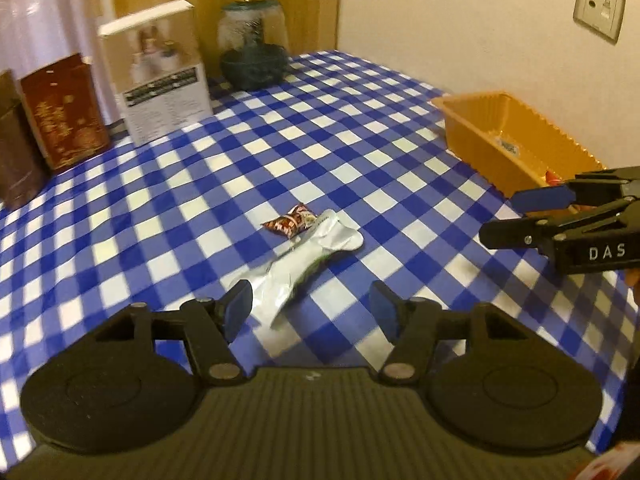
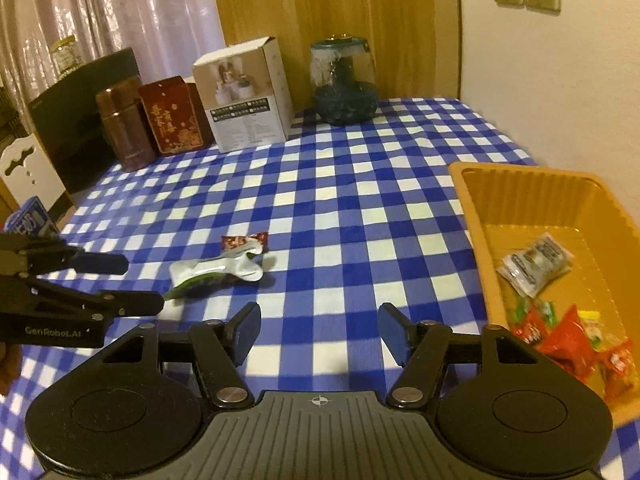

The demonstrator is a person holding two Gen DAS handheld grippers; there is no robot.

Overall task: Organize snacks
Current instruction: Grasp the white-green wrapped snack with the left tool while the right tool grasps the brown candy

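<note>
Two snack packets lie loose on the blue-and-white checked worktop (image 2: pixel 360 200): a crumpled silver foil wrapper with a green edge (image 1: pixel 304 256) and a small red-brown printed sachet (image 1: pixel 290 220), the two touching at the wrapper's far end. Left hand-held gripper (image 1: pixel 312 312): jaws spread wide, empty, with the near end of the silver wrapper lying between its blue pads (image 1: pixel 238 308). Right hand-held gripper (image 2: pixel 320 334): jaws likewise wide, empty, above bare cloth just left of the orange plastic tray (image 2: pixel 472 216). Tray contents: one clear-wrapped grey packet (image 2: pixel 534 264) and several red and green sachets (image 2: pixel 568 344) at its near end. Along the rear edge stand a white carton (image 2: pixel 248 96), a dark red tin (image 2: pixel 176 116), a brown flask (image 2: pixel 124 124) and a glass jar (image 2: pixel 344 80).
</note>
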